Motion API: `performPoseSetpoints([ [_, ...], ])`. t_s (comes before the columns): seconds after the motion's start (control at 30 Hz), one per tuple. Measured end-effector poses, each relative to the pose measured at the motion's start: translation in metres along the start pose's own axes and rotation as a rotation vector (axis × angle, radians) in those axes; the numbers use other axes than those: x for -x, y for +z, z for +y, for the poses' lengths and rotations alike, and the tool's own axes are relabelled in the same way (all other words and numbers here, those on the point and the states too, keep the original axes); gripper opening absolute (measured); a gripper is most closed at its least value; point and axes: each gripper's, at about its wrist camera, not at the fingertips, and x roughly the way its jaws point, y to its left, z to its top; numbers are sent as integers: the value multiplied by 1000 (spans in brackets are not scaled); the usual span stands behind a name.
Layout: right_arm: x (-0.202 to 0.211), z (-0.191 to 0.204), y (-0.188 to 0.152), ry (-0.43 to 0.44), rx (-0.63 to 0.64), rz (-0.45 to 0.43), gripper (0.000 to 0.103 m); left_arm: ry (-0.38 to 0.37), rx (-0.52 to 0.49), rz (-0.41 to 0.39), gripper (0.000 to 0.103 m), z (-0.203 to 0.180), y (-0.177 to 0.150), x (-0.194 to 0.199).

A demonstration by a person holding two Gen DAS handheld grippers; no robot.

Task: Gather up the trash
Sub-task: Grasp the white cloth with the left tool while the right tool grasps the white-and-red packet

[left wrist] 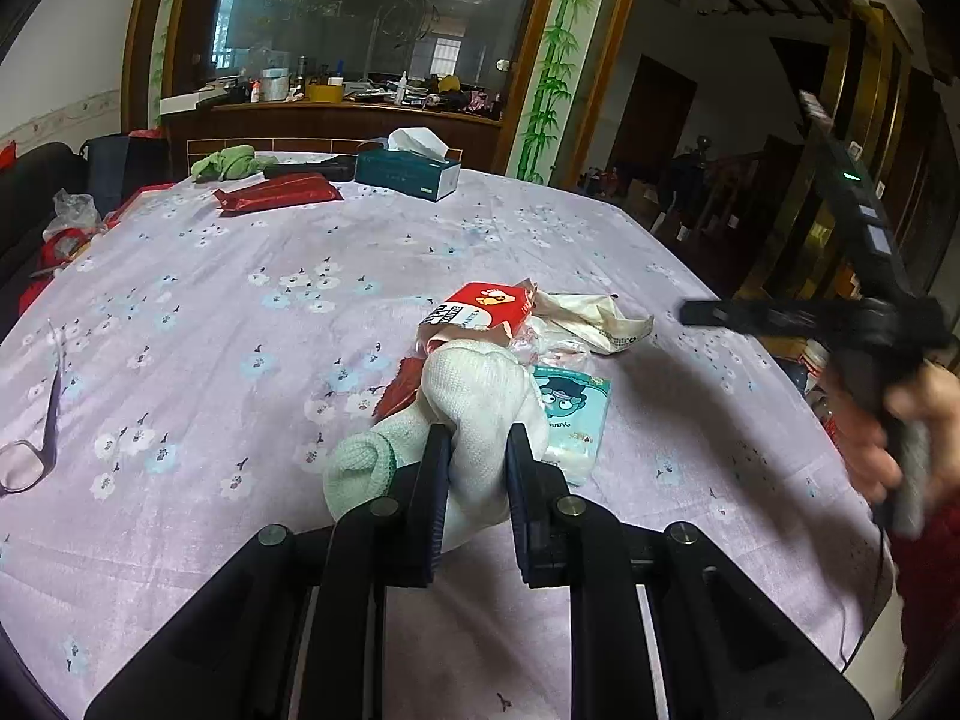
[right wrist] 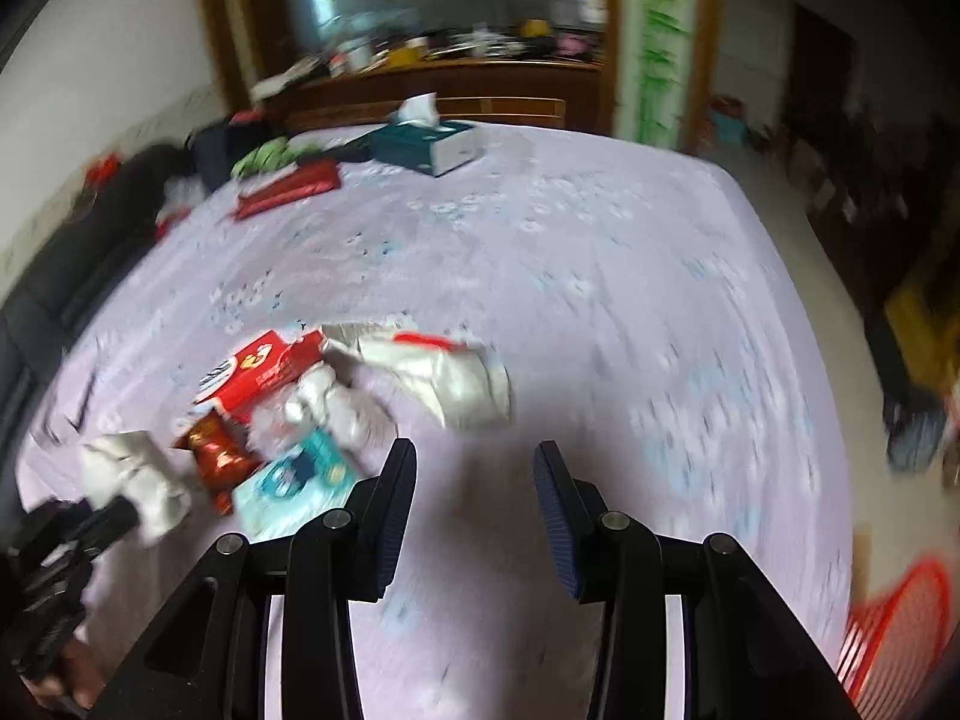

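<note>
My left gripper (left wrist: 478, 441) is shut on a white sock (left wrist: 474, 402), held just above the lilac flowered tablecloth (left wrist: 240, 312). Behind the sock lies a pile of trash: a red and white carton (left wrist: 480, 309), a crumpled white wrapper (left wrist: 594, 318), a red snack bag (left wrist: 399, 393) and a teal tissue pack (left wrist: 573, 414). In the blurred right wrist view my right gripper (right wrist: 475, 450) is open and empty, hovering to the right of that pile, with the carton (right wrist: 258, 369), snack bag (right wrist: 219, 450), wrapper (right wrist: 456, 378) and sock (right wrist: 135, 477) to its left. The right gripper (left wrist: 702, 313) also shows at the far right of the left wrist view.
A teal tissue box (left wrist: 408, 171), a red packet (left wrist: 276, 192) and a green cloth (left wrist: 231, 161) lie at the table's far side. Eyeglasses (left wrist: 30, 456) rest at the left edge. A red basket (right wrist: 894, 630) stands beyond the table's right edge. A cluttered wooden counter (left wrist: 336, 114) is behind.
</note>
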Motion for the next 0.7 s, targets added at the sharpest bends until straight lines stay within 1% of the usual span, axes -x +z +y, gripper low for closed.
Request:
performPoseSetpoints([
  [0.03, -6, 2, 7, -7, 35, -5, 44, -1, 1, -1, 17, 1, 0, 0],
  [0.13, -26, 16, 23, 13, 179, 15, 53, -8, 8, -1, 17, 4, 1, 0],
  [0.2, -38, 21, 30, 16, 221, 20, 55, -16, 13, 1, 17, 6, 2, -2],
  [0.33, -69, 21, 40, 76, 266, 96, 55, -27, 14, 7, 17, 7, 3, -5],
  [0.43, -86, 23, 40, 77, 303, 127, 55, -34, 9, 10, 17, 6, 3, -7],
  [0.5, -94, 22, 40, 80, 296, 140, 55, -36, 7, 10, 17, 5, 4, -9],
  [0.57, -99, 22, 37, 83, 279, 146, 53, -37, 7, 10, 17, 4, 5, -10],
  [0.63, -103, 23, 34, 67, 273, 147, 48, -35, 4, 9, 17, 3, 4, -11],
  [0.67, -101, 23, 31, 60, 253, 133, 43, -32, 2, 7, 17, 2, 4, -11],
  [0.7, -99, 23, 30, 52, 238, 123, 41, -31, -1, 7, 17, 1, 4, -10],
])
